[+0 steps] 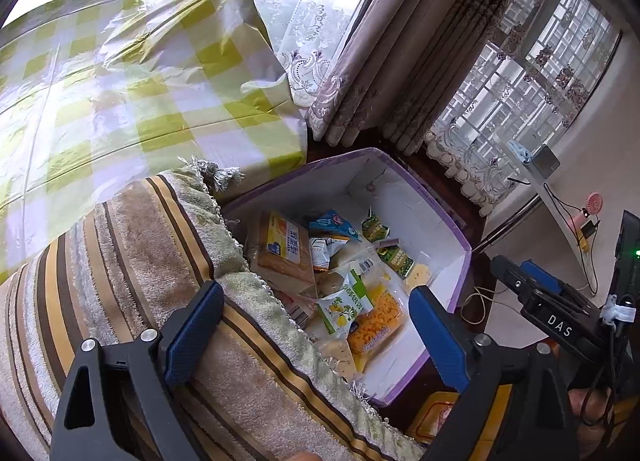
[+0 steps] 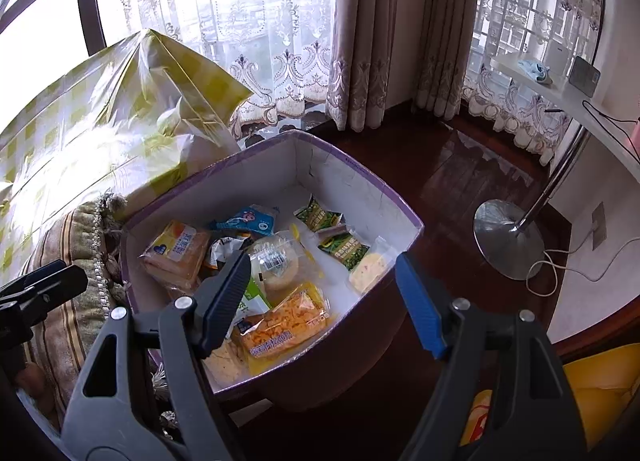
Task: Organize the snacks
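A purple-rimmed white box (image 1: 460, 245) (image 2: 400, 205) holds several snack packets: a sliced cake pack (image 1: 280, 249) (image 2: 176, 253), an orange cracker bag (image 1: 376, 321) (image 2: 280, 325), a round bun in clear wrap (image 2: 276, 265), green packets (image 1: 394, 257) (image 2: 344, 251) and a blue pouch (image 1: 332, 223) (image 2: 248, 217). My left gripper (image 1: 316, 325) is open and empty above the box's near side and the cushion edge. My right gripper (image 2: 320, 301) is open and empty over the box. The right gripper shows in the left wrist view (image 1: 532, 293).
A striped fringed cushion (image 1: 120, 261) (image 2: 76, 261) lies left of the box. A green-checked cloth covers a table (image 1: 120, 81) (image 2: 80, 121) behind it. Dark wood floor (image 2: 460, 189), a chrome stand base (image 2: 508, 237), cables and curtains are to the right. A yellow item (image 2: 600, 389) sits at the lower right.
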